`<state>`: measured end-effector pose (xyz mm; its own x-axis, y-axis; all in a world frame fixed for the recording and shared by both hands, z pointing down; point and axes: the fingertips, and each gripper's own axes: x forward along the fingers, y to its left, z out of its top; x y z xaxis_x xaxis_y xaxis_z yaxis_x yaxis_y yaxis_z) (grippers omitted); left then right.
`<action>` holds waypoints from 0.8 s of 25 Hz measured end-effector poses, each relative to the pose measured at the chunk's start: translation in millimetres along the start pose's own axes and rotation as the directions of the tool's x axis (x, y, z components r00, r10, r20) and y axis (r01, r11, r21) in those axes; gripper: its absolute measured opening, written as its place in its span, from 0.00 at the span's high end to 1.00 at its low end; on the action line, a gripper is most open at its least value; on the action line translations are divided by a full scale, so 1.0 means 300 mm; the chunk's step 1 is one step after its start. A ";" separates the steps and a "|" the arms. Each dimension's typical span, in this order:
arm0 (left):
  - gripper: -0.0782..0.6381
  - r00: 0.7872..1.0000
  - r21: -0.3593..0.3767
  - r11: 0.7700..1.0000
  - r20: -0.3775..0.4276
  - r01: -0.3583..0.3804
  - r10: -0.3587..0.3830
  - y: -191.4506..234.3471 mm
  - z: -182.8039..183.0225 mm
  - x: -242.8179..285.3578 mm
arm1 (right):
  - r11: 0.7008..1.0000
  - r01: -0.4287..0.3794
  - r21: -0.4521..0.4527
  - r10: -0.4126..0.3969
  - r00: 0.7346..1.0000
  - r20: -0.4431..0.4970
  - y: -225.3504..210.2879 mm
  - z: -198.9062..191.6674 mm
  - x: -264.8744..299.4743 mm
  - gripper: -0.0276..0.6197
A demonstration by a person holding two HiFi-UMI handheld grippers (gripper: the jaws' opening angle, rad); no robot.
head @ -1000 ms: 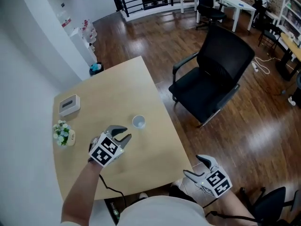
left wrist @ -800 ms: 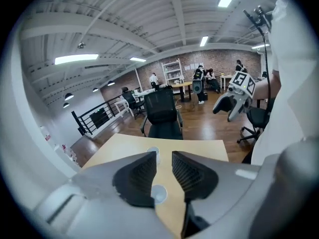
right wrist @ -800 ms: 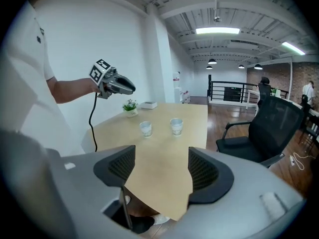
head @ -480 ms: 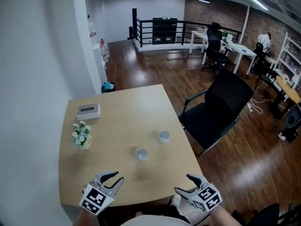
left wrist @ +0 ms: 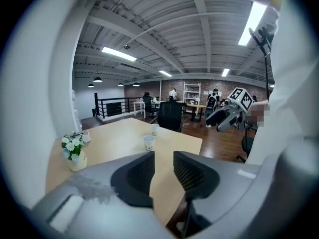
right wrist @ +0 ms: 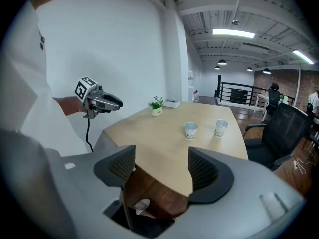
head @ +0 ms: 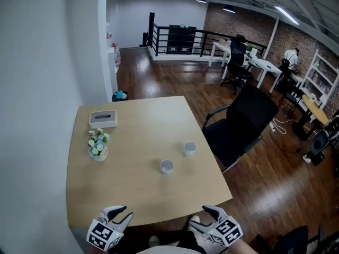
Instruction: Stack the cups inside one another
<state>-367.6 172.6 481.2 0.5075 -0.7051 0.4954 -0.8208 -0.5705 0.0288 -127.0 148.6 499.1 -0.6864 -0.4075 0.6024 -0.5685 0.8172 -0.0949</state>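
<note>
Cups, small, pale, perhaps paper, stand upright and apart toward the table's [head: 132, 126] right edge: near cup [head: 166, 166], far cup [head: 189, 148]. Off the front edge hover the left gripper [head: 126, 212], its empty jaws opening, and the right gripper [head: 200, 216], jaws spread, empty

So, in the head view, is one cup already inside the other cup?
No, the nearer cup and the farther cup stand apart on the table, each upright on its own.
</note>
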 end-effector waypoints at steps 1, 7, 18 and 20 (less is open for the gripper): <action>0.71 1.000 -0.001 1.000 0.009 -0.001 0.001 0.001 -0.003 -0.007 | 1.000 0.000 -0.004 0.000 1.000 -0.004 0.012 0.000 -0.002 0.45; 0.67 1.000 0.032 0.999 0.006 0.028 -0.028 -0.018 -0.028 0.028 | 1.000 0.000 -0.015 0.000 1.000 -0.014 0.044 -0.008 -0.010 0.45; 0.65 0.990 0.136 0.986 -0.121 0.096 -0.079 -0.017 0.015 0.440 | 0.996 0.078 0.053 -0.078 0.997 -0.007 -0.134 -0.083 -0.128 0.45; 0.65 0.984 0.153 0.983 -0.160 0.098 -0.073 -0.008 0.024 0.537 | 0.994 0.083 0.077 -0.082 0.997 -0.013 -0.188 -0.102 -0.153 0.45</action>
<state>-281.9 57.3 554.7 0.5175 -0.5851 0.6244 -0.7176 -0.6942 -0.0558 -49.6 133.8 501.0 -0.6313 -0.4679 0.6185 -0.6566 0.7469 -0.1052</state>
